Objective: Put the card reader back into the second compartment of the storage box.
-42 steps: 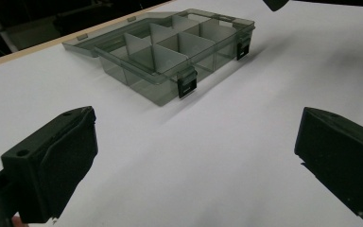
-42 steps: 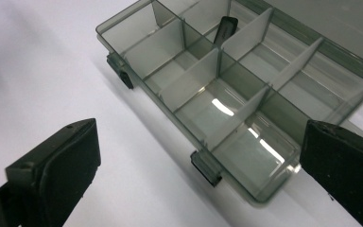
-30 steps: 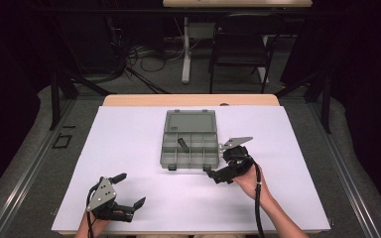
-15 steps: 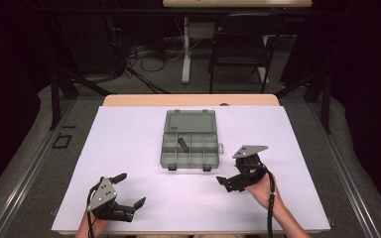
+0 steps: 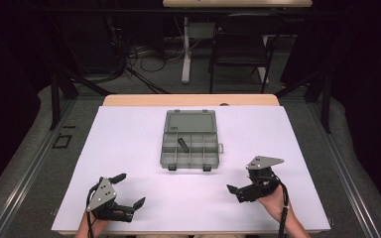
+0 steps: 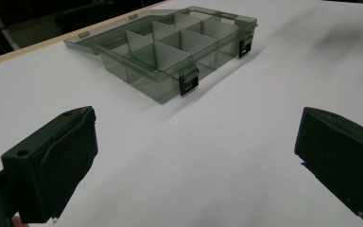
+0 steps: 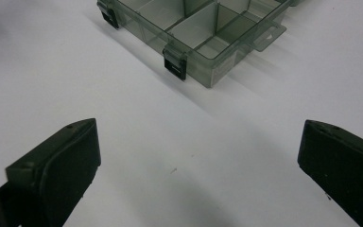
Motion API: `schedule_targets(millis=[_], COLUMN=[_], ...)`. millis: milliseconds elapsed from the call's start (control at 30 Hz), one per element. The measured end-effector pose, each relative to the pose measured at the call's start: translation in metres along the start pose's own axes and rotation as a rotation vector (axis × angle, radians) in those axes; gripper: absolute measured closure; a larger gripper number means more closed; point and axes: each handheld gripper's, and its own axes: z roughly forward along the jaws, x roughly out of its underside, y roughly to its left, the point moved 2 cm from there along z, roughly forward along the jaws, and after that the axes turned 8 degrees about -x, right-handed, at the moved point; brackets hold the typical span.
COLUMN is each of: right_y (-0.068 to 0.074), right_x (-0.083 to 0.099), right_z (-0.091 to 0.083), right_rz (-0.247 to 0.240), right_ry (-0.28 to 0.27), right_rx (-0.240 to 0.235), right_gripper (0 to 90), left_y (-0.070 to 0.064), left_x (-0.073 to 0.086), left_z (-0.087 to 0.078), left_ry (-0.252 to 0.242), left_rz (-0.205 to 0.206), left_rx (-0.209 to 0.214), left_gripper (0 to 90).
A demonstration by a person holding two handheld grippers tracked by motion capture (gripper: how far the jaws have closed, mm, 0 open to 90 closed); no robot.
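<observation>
Right tongs [image 5: 244,190] pulled back from organizer box [image 5: 190,147], open and empty; left tongs [image 5: 125,189] open too. Part [image 5: 183,144] looks placed.

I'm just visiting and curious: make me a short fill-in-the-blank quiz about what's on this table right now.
1. The lid of the grey see-through plastic compartment box is ____.
2. Both the left gripper and the right gripper have their jaws ____.
3. The small dark object lies ____ the box.
4. The box rests on a ____ table cover.

Missing words: open; open; inside; white
</observation>
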Motion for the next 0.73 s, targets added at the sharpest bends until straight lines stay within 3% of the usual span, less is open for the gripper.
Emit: schedule_targets(millis=[500,733], right_y=[0.003,0.005], right_x=[0.029,0.032], right_z=[-0.010,-0.014], right_rz=[-0.011,-0.031], right_ry=[-0.061,-0.078], right_rx=[0.042,0.057], right_gripper=[0.0,0.0], left_y=[0.001,0.002], left_x=[0.001,0.000], left_z=[0.002,0.002], left_ry=[0.008,0.013], left_rz=[-0.004,0.003], left_rx=[-0.007,0.006], left_gripper=[0.5,0.4])
